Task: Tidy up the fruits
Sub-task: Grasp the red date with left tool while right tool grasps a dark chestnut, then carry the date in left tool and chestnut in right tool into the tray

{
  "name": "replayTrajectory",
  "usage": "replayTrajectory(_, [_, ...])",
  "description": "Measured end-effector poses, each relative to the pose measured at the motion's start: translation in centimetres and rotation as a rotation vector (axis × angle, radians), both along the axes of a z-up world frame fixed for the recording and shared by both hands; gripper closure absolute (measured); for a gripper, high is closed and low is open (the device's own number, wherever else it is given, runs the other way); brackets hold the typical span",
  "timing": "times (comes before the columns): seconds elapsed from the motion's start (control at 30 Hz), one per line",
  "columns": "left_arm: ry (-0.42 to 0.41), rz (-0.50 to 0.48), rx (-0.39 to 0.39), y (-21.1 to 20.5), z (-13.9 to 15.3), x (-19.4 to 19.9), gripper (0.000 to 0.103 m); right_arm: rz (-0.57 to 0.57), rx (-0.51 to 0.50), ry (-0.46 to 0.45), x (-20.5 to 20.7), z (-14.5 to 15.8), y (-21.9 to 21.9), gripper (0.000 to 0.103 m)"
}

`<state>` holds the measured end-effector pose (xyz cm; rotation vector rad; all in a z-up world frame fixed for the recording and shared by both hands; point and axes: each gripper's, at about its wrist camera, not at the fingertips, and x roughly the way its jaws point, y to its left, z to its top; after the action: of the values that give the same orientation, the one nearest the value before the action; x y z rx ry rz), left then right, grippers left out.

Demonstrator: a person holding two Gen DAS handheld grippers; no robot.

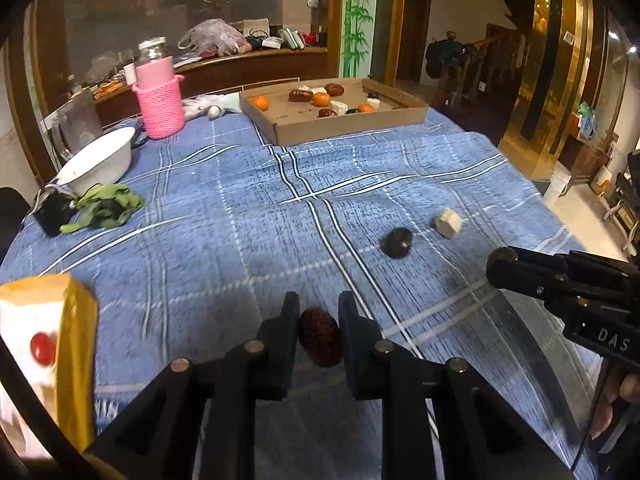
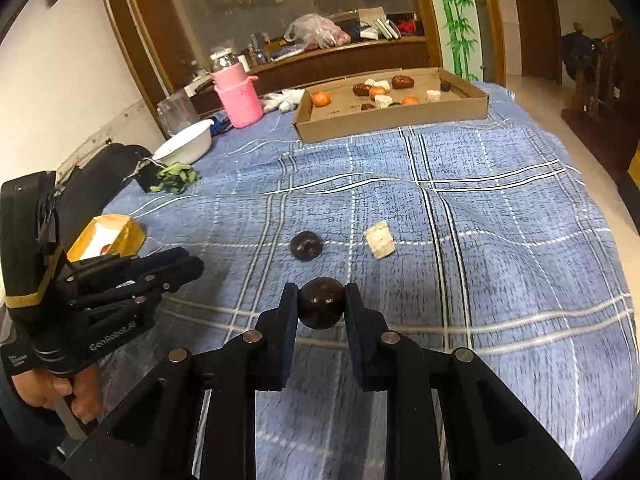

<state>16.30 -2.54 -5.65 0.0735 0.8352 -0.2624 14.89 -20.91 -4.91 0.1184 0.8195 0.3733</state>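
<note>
Left gripper [image 1: 319, 334] jaws clamp a red date [image 1: 321, 336], long axis pointing 12 o'clock. Right gripper [image 2: 321, 307] jaws clamp a dark round fruit [image 2: 322, 307]. Cardboard tray [image 2: 394, 118] lies at 12 o'clock, well apart, likely nearer the right.

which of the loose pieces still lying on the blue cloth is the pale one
The pale, blocky chunk, the right-hand of the two loose pieces. Its neighbour to the left is a dark round fruit, and the other loose fruits are held in the tools.

A wrinkled red date [image 1: 320, 336] is pinched off the cloth at the near edge, a smooth dark round fruit [image 2: 322, 307] likewise, while a dark fruit [image 2: 306, 245] and a pale chunk [image 2: 379, 239] lie just beyond, and oranges, dates and pale pieces sit in the far cardboard tray [image 2: 400, 120].
</note>
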Motion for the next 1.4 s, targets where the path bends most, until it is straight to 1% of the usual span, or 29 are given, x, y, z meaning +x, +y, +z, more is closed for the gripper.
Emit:
replayTrajectory(0.33, [-0.08,-0.004,-0.069,3.3,2.9,-7.4,0.081,0.011,0.013,-0.04,-5.7,1.4,1.2,0.081])
replayTrajectory(0.53, [-0.106,0.026,-0.089,5.4,3.9,-10.6,0.081,0.045,0.028,-0.061,-8.0,2.2,2.8,0.081])
replayTrajectory(0.8, [-0.116,0.092,-0.092,8.2,3.8,-12.2,0.081,0.085,0.048,-0.073,-9.0,2.8,4.7,0.081])
replayTrajectory(1.0, [-0.117,0.185,-0.085,10.9,3.8,-12.9,0.081,0.133,0.053,-0.085,-9.4,3.4,6.9,0.081])
replayTrajectory(1.4, [-0.11,0.353,-0.08,15.9,3.6,-14.0,0.081,0.253,0.053,-0.096,-8.9,4.1,12.7,0.081])
